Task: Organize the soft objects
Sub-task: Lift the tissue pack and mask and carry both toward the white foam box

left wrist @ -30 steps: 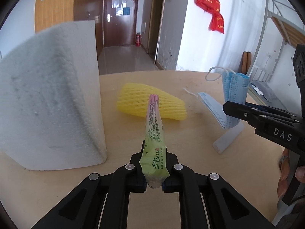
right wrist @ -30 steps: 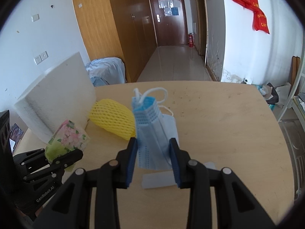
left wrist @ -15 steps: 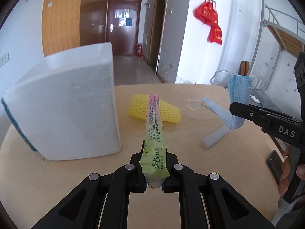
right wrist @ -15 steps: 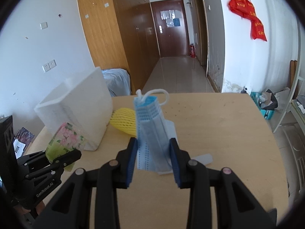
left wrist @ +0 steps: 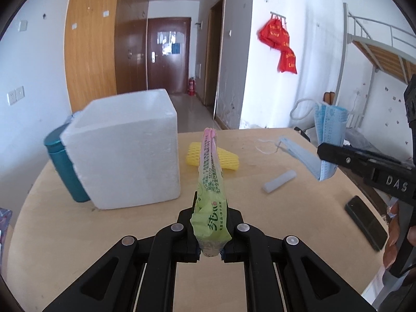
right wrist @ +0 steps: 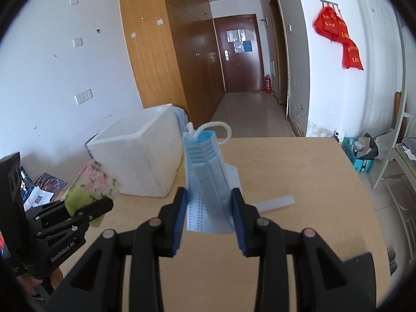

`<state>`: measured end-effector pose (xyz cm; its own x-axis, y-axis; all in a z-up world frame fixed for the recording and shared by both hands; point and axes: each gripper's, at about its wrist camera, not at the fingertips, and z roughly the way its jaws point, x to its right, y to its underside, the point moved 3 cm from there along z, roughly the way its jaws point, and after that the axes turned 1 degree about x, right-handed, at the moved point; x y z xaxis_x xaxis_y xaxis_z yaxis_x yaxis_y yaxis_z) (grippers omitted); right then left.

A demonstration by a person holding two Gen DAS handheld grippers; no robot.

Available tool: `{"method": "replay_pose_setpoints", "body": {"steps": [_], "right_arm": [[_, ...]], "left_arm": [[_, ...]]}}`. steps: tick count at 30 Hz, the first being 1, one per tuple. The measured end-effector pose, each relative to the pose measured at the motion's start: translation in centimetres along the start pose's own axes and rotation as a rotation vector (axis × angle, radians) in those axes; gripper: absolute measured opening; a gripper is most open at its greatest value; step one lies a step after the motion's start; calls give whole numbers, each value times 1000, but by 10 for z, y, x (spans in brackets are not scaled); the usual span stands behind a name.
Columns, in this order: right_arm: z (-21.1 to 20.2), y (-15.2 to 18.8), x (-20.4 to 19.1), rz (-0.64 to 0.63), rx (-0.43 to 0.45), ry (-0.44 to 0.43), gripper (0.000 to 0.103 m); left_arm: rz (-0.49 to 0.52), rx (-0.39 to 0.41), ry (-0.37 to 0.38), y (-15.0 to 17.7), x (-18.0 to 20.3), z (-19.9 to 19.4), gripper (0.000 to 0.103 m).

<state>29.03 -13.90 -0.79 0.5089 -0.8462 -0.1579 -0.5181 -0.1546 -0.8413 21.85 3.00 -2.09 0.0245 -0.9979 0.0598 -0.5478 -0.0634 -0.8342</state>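
A: We've got both tongs loaded. Our left gripper (left wrist: 212, 234) is pinched nearly closed on the green tissue pack (left wrist: 210, 200), which stands up between the jaws, off the table (left wrist: 65, 234).

B: And our right gripper (right wrist: 209, 221) sits partly open, its blue pads clamped on the stack of blue face masks (right wrist: 205, 182), ear loops poking up at the far end.

A: So we judge we're in the carry step, both soft things lifted.

B: The white foam box (left wrist: 124, 150) sits on the far left, open at the top in the right view. That looks like our drop spot.

A: Next we need to get each load over its rim before letting go. The yellow foam net (left wrist: 226, 157) and the white foam sleeve (left wrist: 279, 182) are on the table beyond, to be collected.
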Motion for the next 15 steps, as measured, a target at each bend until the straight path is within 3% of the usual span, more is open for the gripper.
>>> {"method": "replay_pose_setpoints", "body": {"steps": [15], "right_arm": [[-53,43,-41,-11,40,-10,38]], "left_arm": [[37,88,-5,48,-8,-97,10]]}}
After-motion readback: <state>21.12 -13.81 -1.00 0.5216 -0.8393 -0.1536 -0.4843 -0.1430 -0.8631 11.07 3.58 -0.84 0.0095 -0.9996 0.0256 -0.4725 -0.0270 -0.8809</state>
